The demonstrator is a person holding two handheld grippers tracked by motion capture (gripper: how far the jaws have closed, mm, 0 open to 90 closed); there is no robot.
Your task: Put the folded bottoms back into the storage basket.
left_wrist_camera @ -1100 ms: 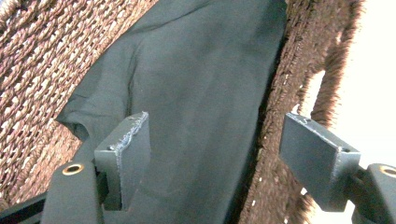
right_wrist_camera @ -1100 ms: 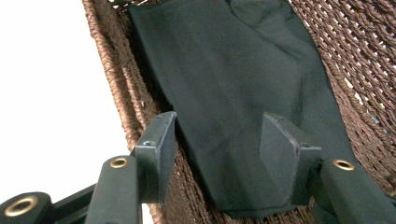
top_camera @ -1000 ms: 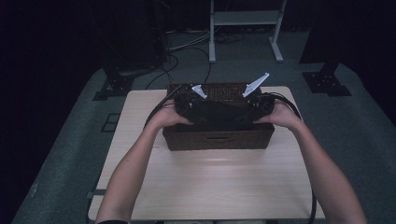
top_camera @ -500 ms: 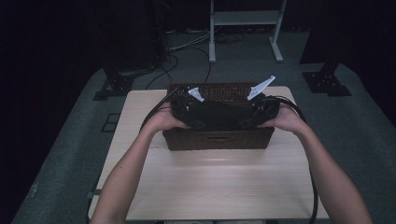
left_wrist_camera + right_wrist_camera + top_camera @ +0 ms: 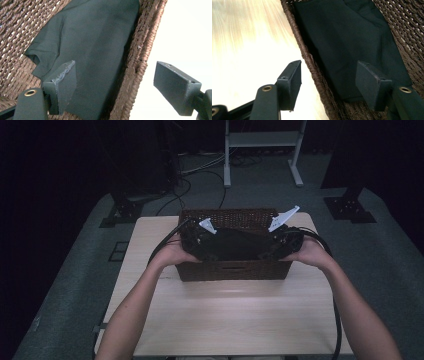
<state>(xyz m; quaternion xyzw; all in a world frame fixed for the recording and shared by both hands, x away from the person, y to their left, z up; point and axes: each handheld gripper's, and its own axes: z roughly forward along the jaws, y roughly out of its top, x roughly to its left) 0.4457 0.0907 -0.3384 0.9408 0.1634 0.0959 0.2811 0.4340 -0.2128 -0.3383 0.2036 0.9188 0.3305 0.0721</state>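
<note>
From the high view, a brown wicker basket [image 5: 232, 269] stands on a pale wooden table [image 5: 225, 320], toward its far edge. A dark cloth [image 5: 235, 245] lies spread inside the basket. The left gripper [image 5: 200, 240] sits over the basket's left end and the right gripper [image 5: 280, 242] over its right end, each held by a hand at the rim; from here the jaws are too dark to read.

In the left gripper view, the basket [image 5: 15, 27] holds the dark cloth [image 5: 95, 45], which lies flat against the woven inside wall with a small fold at one corner. The left gripper [image 5: 117, 85] has its jaws spread wide, straddling the rim: one jaw is inside over the cloth, the other outside over the table [image 5: 185, 32]. The pads press on nothing, and the jaws have just been opening.

In the right gripper view, the basket [image 5: 409, 22] again contains the cloth [image 5: 347, 40], lying smooth on its floor. The right gripper [image 5: 329, 85] also straddles the rim, one jaw above the table [image 5: 244, 40], the other above the cloth. Its jaws are apart, gripping nothing, and have just been opening.
</note>
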